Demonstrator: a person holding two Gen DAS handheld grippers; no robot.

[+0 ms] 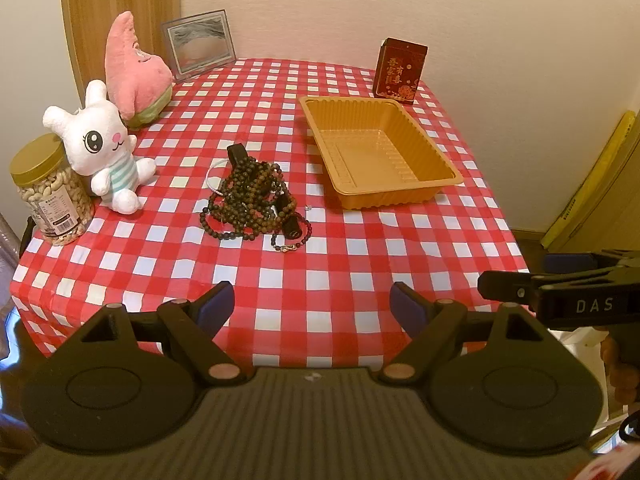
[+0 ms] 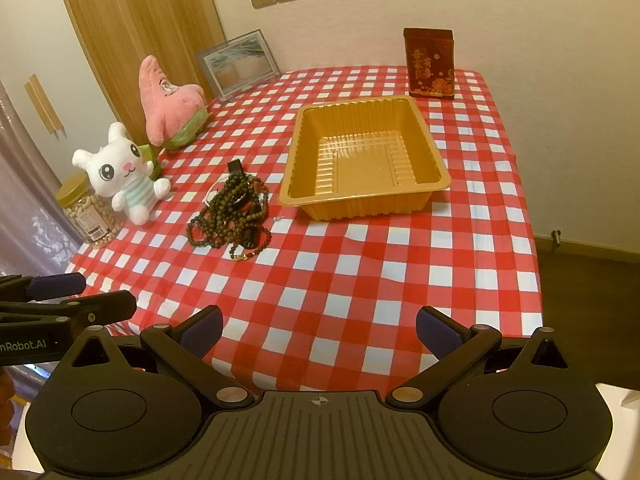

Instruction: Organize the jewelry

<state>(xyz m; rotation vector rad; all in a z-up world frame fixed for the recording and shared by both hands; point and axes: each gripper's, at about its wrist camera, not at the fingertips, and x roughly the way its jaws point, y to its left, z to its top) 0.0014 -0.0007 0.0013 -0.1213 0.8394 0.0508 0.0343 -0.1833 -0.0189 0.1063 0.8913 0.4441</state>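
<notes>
Well, from the left wrist, the left gripper (image 1: 312,300) hangs over the table's near edge, jaws wide and empty. The beads (image 1: 254,200) lie mid-table in a knotted heap; the strands are glossy, round and tangled, so one pinch would likely drag out several. From the right wrist, the right gripper (image 2: 319,330) also gapes, holding nothing. The tray (image 2: 362,164), thin ribbed plastic near the far right corner, could skid if bumped.

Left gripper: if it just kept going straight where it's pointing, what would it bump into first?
Probably the checked tablecloth just ahead of the open left gripper; the bead pile lies farther on.
</notes>
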